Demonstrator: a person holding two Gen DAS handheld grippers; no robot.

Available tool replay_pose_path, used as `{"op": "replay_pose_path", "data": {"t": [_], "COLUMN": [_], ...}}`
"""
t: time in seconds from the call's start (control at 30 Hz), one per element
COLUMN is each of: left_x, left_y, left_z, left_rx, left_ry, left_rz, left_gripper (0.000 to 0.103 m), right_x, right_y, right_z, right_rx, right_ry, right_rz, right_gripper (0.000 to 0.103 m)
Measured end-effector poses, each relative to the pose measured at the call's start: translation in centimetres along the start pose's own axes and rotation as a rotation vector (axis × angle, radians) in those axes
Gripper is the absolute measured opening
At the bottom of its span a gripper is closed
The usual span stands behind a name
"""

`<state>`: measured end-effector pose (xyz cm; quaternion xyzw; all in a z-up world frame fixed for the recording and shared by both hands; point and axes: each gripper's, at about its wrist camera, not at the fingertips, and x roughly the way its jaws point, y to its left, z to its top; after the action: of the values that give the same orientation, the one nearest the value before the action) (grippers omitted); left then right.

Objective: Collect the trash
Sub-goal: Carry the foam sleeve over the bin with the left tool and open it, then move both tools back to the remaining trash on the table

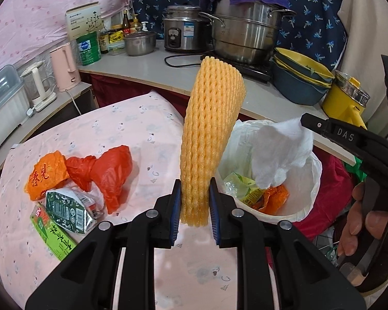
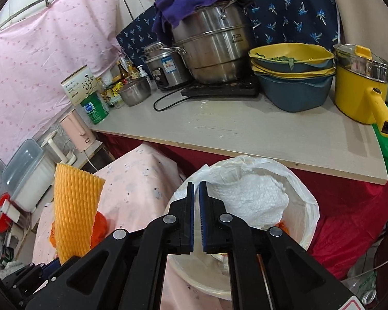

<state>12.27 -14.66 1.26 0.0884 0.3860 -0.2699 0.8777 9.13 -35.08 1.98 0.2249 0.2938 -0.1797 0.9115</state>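
My left gripper (image 1: 195, 204) is shut on a yellow foam fruit net (image 1: 212, 134) and holds it upright above the pink-clothed table (image 1: 147, 134), just left of the white-lined trash bin (image 1: 305, 196). The net also shows in the right wrist view (image 2: 75, 209). My right gripper (image 2: 196, 217) is nearly shut and empty, hovering over the bin (image 2: 307, 206), which holds white paper (image 2: 256, 201). In the left wrist view the bin holds white paper (image 1: 279, 152), a green carton and an orange wrapper. On the table lie an orange wrapper (image 1: 45, 175), red plastic (image 1: 111, 173) and two green cartons (image 1: 69, 211).
A counter (image 2: 245, 129) behind the table carries steel pots (image 2: 214, 51), stacked yellow and blue bowls (image 2: 292, 77) and a yellow electric pot (image 2: 359, 90). A pink kettle (image 1: 64, 67) and a plastic box (image 1: 2, 103) stand on a low shelf at left. Red cloth hangs beneath the counter.
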Motion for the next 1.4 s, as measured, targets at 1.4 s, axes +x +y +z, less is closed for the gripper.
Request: {"op": "replay_pose_path", "data": {"t": [1.4], "left_x": [4.8], "left_y": [-5.4], "left_z": [2.1], "left_rx": [-0.001], "left_ry": [0.035], "left_rz": [-0.080], "left_gripper": [0.059], "right_x": [-3.8], "right_y": [-2.4], "right_z": [-1.4], "right_rx": [0.033], "right_ry": [-0.003], "right_rz": [-0.009], "right_gripper": [0.025]}}
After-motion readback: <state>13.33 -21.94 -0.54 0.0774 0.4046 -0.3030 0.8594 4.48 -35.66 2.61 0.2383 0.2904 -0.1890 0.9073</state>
